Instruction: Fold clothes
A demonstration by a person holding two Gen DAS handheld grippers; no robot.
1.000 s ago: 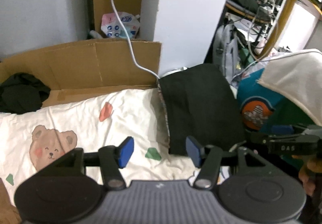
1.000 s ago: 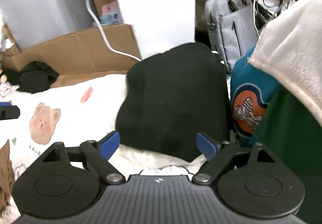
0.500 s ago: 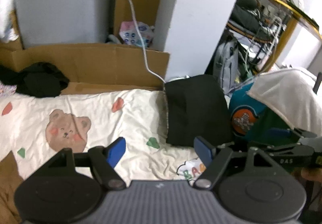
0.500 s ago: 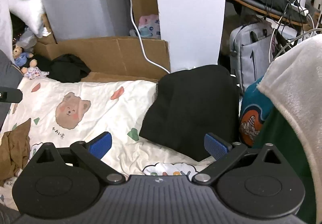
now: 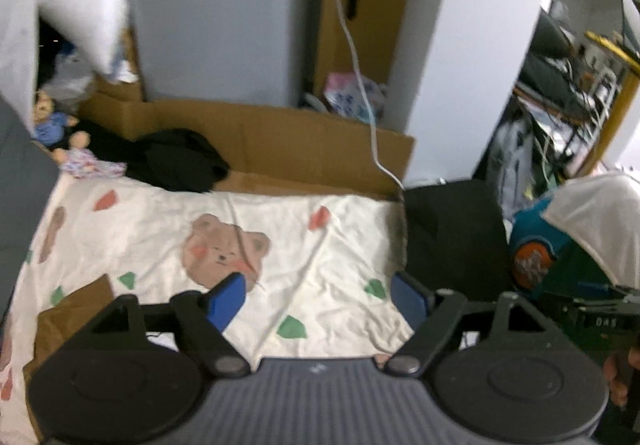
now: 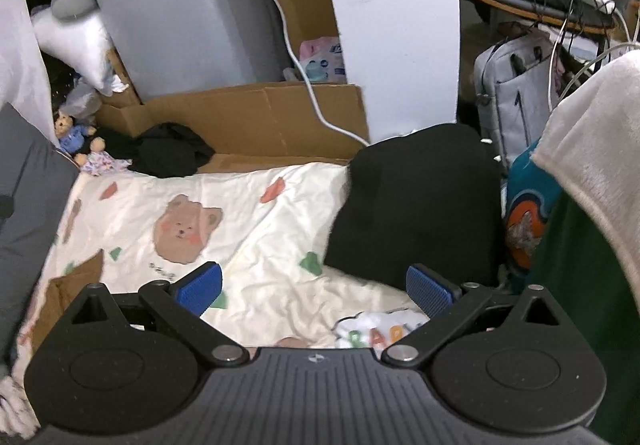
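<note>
On bear sheet [image 6: 256,221], folded black garment [image 6: 416,205]

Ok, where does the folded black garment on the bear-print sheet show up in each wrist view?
Left wrist: the folded black garment lies right of centre, at the sheet's right edge, above the right blue pad.
Right wrist: the folded black garment lies right of centre, larger, just above the right blue pad.
Shared landmark: the white cable runs down over the cardboard to the garment's upper left corner.
</note>
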